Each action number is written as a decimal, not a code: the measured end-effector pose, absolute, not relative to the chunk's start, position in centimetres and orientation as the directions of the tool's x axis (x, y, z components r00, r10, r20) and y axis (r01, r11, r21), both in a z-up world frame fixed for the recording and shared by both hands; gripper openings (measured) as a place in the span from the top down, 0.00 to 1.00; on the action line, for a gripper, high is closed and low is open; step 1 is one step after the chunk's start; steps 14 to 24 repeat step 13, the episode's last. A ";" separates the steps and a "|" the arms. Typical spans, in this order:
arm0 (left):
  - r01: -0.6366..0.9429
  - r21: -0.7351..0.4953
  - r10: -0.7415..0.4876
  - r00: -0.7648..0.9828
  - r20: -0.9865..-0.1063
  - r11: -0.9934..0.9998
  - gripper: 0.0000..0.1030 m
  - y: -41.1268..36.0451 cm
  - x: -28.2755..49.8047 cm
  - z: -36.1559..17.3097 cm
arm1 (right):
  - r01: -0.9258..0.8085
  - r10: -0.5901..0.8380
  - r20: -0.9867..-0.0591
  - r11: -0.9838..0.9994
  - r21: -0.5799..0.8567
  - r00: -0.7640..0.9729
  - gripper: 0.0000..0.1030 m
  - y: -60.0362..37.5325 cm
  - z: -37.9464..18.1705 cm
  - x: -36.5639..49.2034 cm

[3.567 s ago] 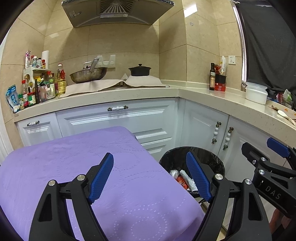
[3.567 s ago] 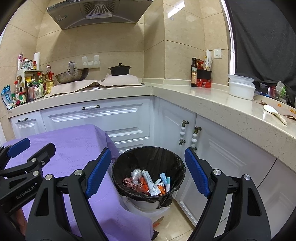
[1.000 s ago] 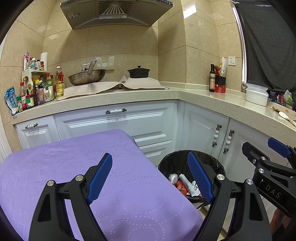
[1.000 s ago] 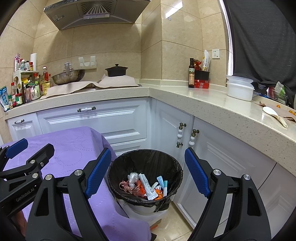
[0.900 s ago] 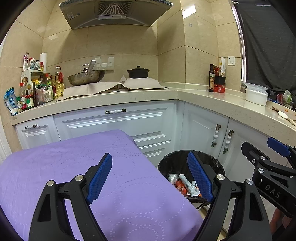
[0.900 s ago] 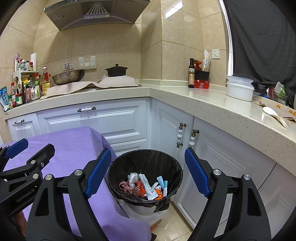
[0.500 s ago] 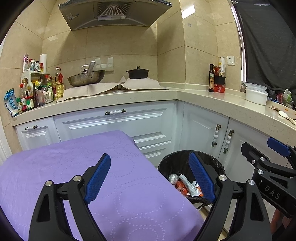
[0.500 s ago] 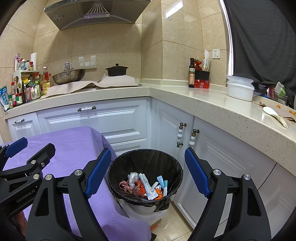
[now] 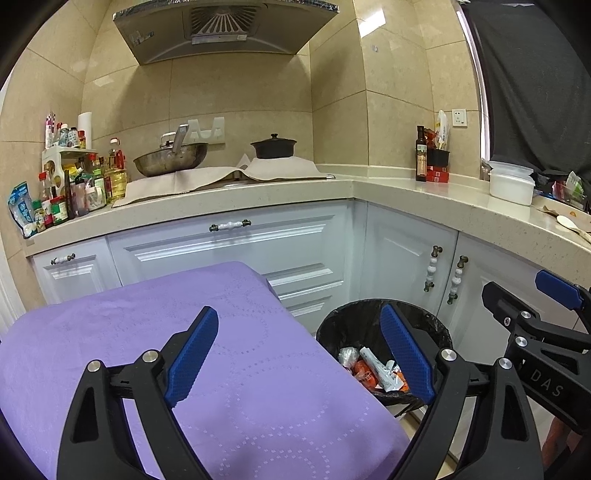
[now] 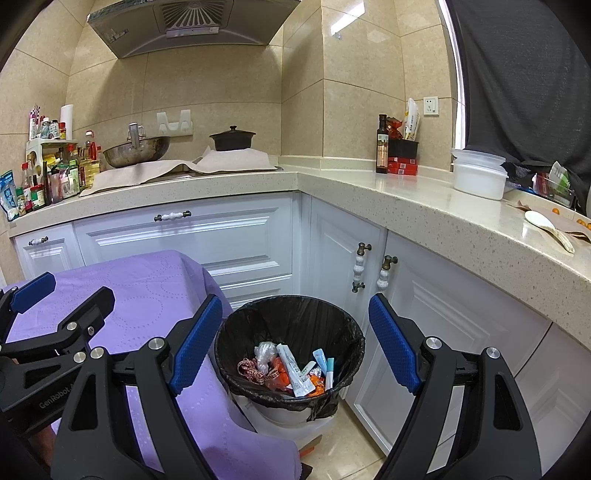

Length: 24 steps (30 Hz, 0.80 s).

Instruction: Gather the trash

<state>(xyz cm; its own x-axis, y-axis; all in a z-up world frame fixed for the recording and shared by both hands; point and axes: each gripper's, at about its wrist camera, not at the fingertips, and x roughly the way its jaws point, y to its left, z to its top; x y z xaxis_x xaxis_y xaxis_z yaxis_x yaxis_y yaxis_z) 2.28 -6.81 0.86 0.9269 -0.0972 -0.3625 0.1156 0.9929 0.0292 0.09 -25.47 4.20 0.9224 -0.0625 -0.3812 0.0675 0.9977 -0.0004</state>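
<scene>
The pale speckled counter (image 10: pixel 424 206) wraps round the corner in front of me, with white cabinets (image 10: pixel 236 240) under it and a steel range hood (image 10: pixel 192 26) above the stove. Below me on my left is the table under its purple cloth (image 9: pixel 229 369), its top bare where I can see it. Just past the cloth's right edge, on the floor in the cabinet corner, stands the trash bin (image 10: pixel 255 321) with a black liner. My left gripper (image 9: pixel 299 354) hangs above the cloth's near right part, jaws spread wide and holding nothing; through it I see the bin behind my right-hand finger. My right gripper (image 10: pixel 295 343) hangs over the bin, jaws just as wide and also empty, so the bin's mouth sits framed between the two blue pads (image 10: pixel 393 341). Each gripper shows at the edge of the other's view. On the counter are a steel wok (image 10: pixel 136 149) and a black lidded pot (image 10: pixel 232 140) on beige cloths, a white lidded tub (image 10: pixel 478 173) toward the right, a dark bottle (image 10: pixel 382 146) by a stack of red boxes (image 10: pixel 402 166), and a crowd of condiment bottles (image 10: pixel 55 173) at the far left. The trash (image 10: pixel 291 367) lies in the bottom of the bin: a white tube-like packet, orange wrappers, a crumpled clear bag, a bit of checked ribbon and a couple of small blue-tipped pieces.
</scene>
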 end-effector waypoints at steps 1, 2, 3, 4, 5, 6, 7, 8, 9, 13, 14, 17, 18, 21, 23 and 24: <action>0.114 0.030 -0.095 0.928 -0.359 0.993 0.16 -6.8 2.3 0.9 | 0.068 -0.062 -0.381 0.998 0.000 0.922 0.23 -25.5 4.2 0.1; 0.115 0.029 -0.097 0.929 -0.356 0.993 0.16 -6.7 2.3 1.0 | 0.067 -0.062 -0.381 0.998 0.001 0.922 0.23 -25.5 4.1 0.1; 0.115 0.029 -0.098 0.929 -0.356 0.993 0.16 -6.8 2.3 1.1 | 0.068 -0.062 -0.380 0.998 0.002 0.923 0.23 -25.6 4.1 0.0; 0.113 0.028 -0.096 0.929 -0.357 0.993 0.16 -6.7 2.3 1.1 | 0.068 -0.062 -0.380 0.998 0.002 0.923 0.23 -25.6 4.0 0.0; 0.110 0.025 -0.094 0.928 -0.360 0.994 0.16 -6.6 2.4 1.2 | 0.068 -0.062 -0.380 0.998 0.001 0.923 0.23 -25.7 3.9 0.0; 0.108 0.021 -0.093 0.928 -0.360 0.994 0.16 -6.5 2.4 1.2 | 0.067 -0.061 -0.381 0.998 0.001 0.923 0.23 -25.6 3.9 0.0; 0.106 0.017 -0.093 0.928 -0.361 0.994 0.16 -6.4 2.4 1.1 | 0.067 -0.061 -0.381 0.998 0.000 0.922 0.23 -25.6 3.9 0.0; 0.103 0.016 -0.090 0.927 -0.363 0.995 0.16 -6.3 2.5 1.1 | 0.066 -0.061 -0.382 0.998 -0.001 0.922 0.23 -25.6 3.8 -0.1; 0.101 0.017 -0.088 0.926 -0.368 0.995 0.16 -6.2 2.5 1.1 | 0.065 -0.061 -0.382 0.998 -0.001 0.922 0.22 -25.5 3.8 0.0; 0.091 0.018 -0.077 0.919 -0.386 0.996 0.16 -5.4 2.7 1.0 | 0.055 -0.051 -0.386 0.998 -0.001 0.921 0.22 -25.0 3.8 0.1; 0.091 0.018 -0.077 0.919 -0.386 0.996 0.16 -5.4 2.7 1.0 | 0.055 -0.051 -0.386 0.998 -0.001 0.921 0.22 -25.0 3.8 0.1; 0.091 0.018 -0.077 0.919 -0.386 0.996 0.16 -5.4 2.7 1.0 | 0.055 -0.051 -0.386 0.998 -0.001 0.921 0.22 -25.0 3.8 0.1; 0.091 0.018 -0.077 0.919 -0.386 0.996 0.16 -5.4 2.7 1.0 | 0.055 -0.051 -0.386 0.998 -0.001 0.921 0.22 -25.0 3.8 0.1; 0.091 0.018 -0.077 0.919 -0.386 0.996 0.16 -5.4 2.7 1.0 | 0.055 -0.051 -0.386 0.998 -0.001 0.921 0.22 -25.0 3.8 0.1; 0.091 0.018 -0.077 0.919 -0.386 0.996 0.16 -5.4 2.7 1.0 | 0.055 -0.051 -0.386 0.998 -0.001 0.921 0.22 -25.0 3.8 0.1; 0.091 0.018 -0.077 0.919 -0.386 0.996 0.16 -5.4 2.7 1.0 | 0.055 -0.051 -0.386 0.998 -0.001 0.921 0.22 -25.0 3.8 0.1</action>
